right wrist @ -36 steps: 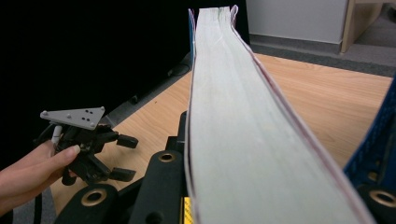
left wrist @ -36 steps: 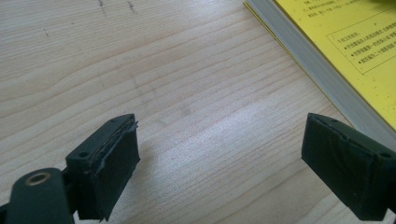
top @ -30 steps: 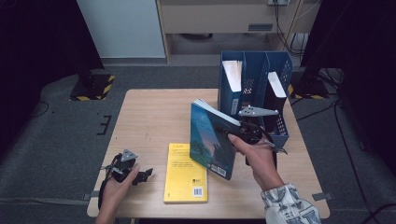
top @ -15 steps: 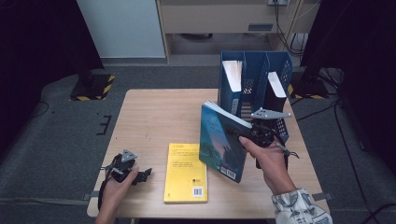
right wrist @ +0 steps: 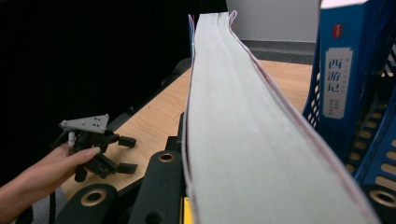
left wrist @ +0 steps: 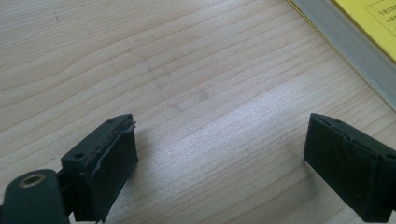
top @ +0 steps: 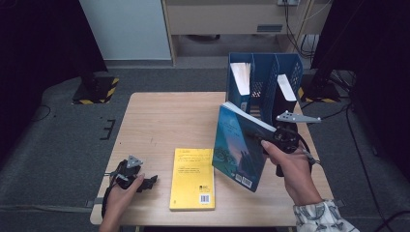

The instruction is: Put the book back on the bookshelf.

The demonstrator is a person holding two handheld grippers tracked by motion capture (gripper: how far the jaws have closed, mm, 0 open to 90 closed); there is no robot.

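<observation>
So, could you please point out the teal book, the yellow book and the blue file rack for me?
teal book (top: 237,147): high view, on its front cover.
yellow book (top: 193,179): high view, middle of its cover.
blue file rack (top: 264,65): high view, on the rear wall.

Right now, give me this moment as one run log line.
right gripper: shut on teal book, lifted near blue file rack | left gripper: open, empty, on table | yellow book: flat

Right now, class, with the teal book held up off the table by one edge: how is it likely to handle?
The teal book looks like a floppy paperback: its page block curves in the right gripper. Held tilted by one edge, it may sag or swing. It looks fairly thick, so probably heavy for such a narrow grip.
</observation>
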